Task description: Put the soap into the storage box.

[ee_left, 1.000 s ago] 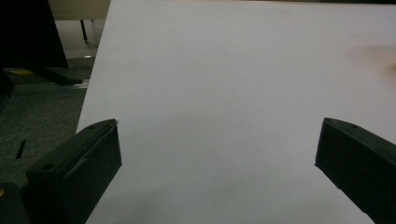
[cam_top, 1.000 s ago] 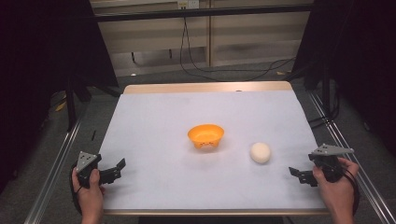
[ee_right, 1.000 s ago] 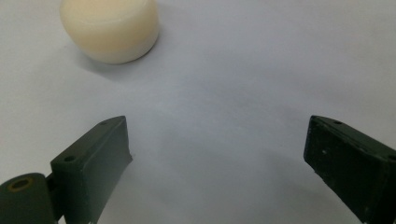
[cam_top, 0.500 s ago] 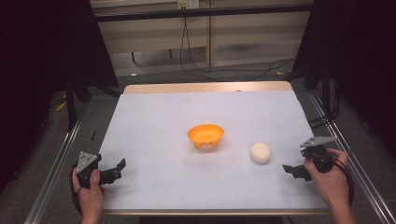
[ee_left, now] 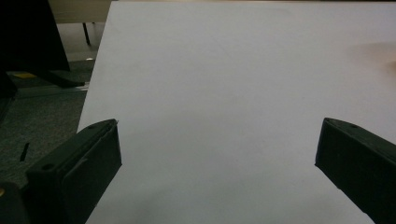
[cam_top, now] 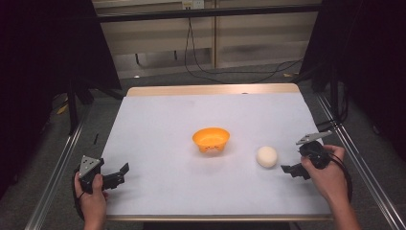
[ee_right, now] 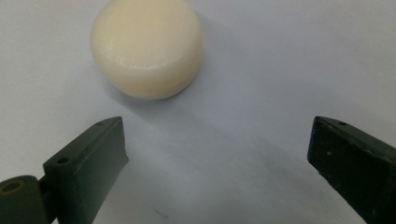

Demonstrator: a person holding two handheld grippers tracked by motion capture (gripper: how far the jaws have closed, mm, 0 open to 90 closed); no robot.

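1. My right hand-held gripper (cam_top: 290,169) sits near the right edge of the table (cam_top: 158,120), pointing left toward the cream puck-shaped block (cam_top: 266,156).
2. Its jaws are spread wide and have just been opening further; nothing lies between them.
3. In the right gripper view, the cream block (ee_right: 147,46) lies just beyond the jaw tips, nearer the left jaw, apart from both and resting flat on the white table cover.
4. The block is round with a flat top and softly rounded edges.
5. An orange bowl (cam_top: 210,139) stands upright near the middle of the table, to the left of the block and a little farther from me; the two are apart.
6. My left hand-held gripper (cam_top: 119,173) rests at the near left corner of the table, held in my left hand (cam_top: 91,201).
7. In the left gripper view its jaws are spread wide, with bare white table cover between them.
8. The two hand-held grippers are well apart, with the bowl and the block between them.
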